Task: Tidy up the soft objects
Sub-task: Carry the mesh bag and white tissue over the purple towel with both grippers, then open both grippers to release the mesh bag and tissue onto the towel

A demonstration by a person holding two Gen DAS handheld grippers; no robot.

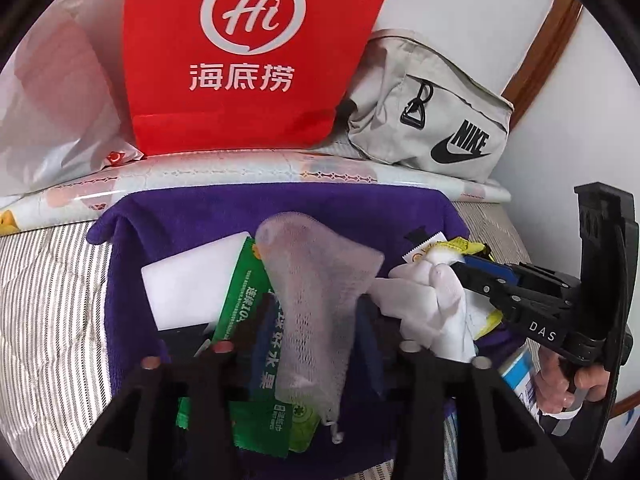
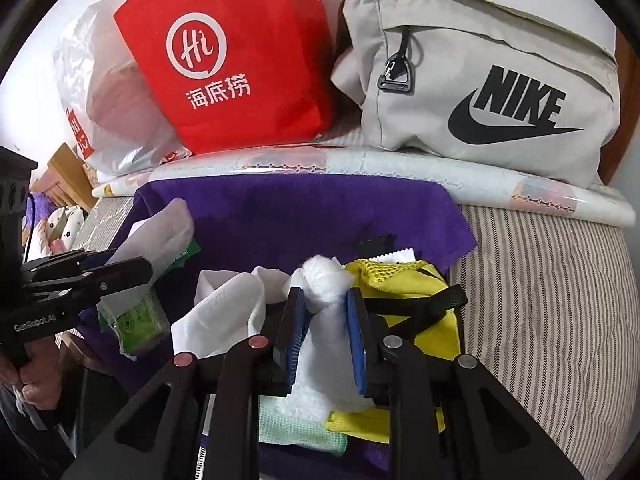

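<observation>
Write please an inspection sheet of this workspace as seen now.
Surface: striped bedding under a purple towel.
Job's things: white mesh pouch, white cloth, white glove, yellow pouch, green packet.
Clutter: red bag, grey Nike bag, plastic bag.
Grippers: left gripper jaws around the mesh pouch; right gripper jaws on the white cloth.
Cables: black cord at left edge.
Surroundings: white wall.

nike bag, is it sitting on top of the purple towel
No, the Nike bag rests behind the purple towel, on a pale patterned roll beside the red bag.
</observation>
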